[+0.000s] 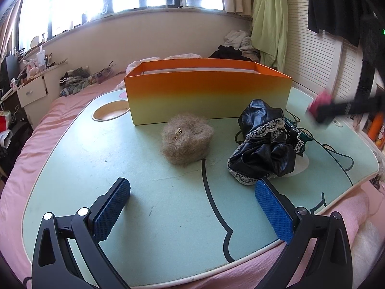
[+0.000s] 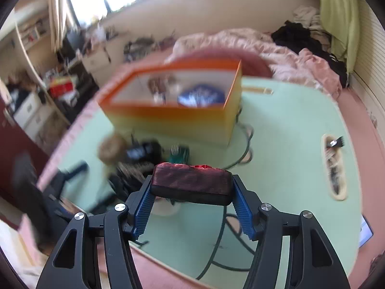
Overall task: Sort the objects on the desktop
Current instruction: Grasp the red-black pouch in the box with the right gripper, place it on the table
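Observation:
An orange-to-yellow open box (image 1: 208, 94) stands at the back of the green lap table (image 1: 154, 187). In front of it lie a fluffy tan hair scrunchie (image 1: 186, 139) and a black lace-trimmed cloth (image 1: 263, 144) with a dark green clip (image 1: 302, 139) beside it. My left gripper (image 1: 192, 207) is open and empty, low over the table's near side. My right gripper (image 2: 192, 192) is shut on a dark red furry case (image 2: 192, 183), held above the table; it shows blurred at the right in the left wrist view (image 1: 322, 106). The box (image 2: 173, 110) holds several items, blurred.
The table rests on a pink bed (image 1: 60, 106). A round cup recess (image 1: 110, 112) sits at the table's back left, and an oval slot with small items (image 2: 335, 166) at its right. Piled clothes (image 2: 300, 48) lie behind the box. Cluttered drawers (image 1: 31, 91) stand to the left.

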Motion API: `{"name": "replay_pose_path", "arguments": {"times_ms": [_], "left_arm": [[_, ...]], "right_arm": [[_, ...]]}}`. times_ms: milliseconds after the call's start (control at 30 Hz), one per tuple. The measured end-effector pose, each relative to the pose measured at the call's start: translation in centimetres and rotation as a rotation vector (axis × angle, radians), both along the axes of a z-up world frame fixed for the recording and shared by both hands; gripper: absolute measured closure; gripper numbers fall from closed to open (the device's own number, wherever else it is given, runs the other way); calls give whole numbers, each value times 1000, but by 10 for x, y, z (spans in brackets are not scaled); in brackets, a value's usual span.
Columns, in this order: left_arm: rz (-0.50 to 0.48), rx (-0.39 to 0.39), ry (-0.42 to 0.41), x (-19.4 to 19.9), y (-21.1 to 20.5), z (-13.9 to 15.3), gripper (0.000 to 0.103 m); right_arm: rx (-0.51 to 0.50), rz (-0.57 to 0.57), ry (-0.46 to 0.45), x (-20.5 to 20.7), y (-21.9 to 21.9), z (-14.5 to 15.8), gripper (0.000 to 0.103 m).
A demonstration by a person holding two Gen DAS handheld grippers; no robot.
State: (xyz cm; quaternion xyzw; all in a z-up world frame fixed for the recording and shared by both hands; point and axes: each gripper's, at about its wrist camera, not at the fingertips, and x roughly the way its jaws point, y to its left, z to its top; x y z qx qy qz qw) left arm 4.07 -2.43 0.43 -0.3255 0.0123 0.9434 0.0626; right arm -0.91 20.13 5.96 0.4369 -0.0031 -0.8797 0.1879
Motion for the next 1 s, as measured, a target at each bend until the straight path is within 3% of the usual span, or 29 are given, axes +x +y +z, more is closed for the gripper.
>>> {"name": "replay_pose_path", "arguments": {"times_ms": [133,200,333,467,567,600,633,667,1000], "left_arm": [[-2,3,0,0,-1,0,0],[-4,4,1,0,-2,0,0],[-4,6,2,0,-2,-1,0],[-5,6,2,0,-3,-1,0],[-2,5,3,1,-3,-1,0],[-2,4,2,1,-3,-1,0],[-2,1,6,2,-3,-1,0],[-1,0,5,2,-1,-1,0],[-2,1,5,2,-2,-1,0]], "right_arm": [[-57,30,23,-17,-17,-10,41],[-84,1,93,-21,-12,-4,41],[-136,-1,162,0,3,4,19],[-50,-9,230,39,17,-10,15],[-2,-4,191,47,19,-38,15],[32,-11,243,50,17,-45,12],[74,-26,247,50,15,-51,3],[108,-36,262,47,12,-55,1],[102,-92,262,35,14,-62,0]]}}
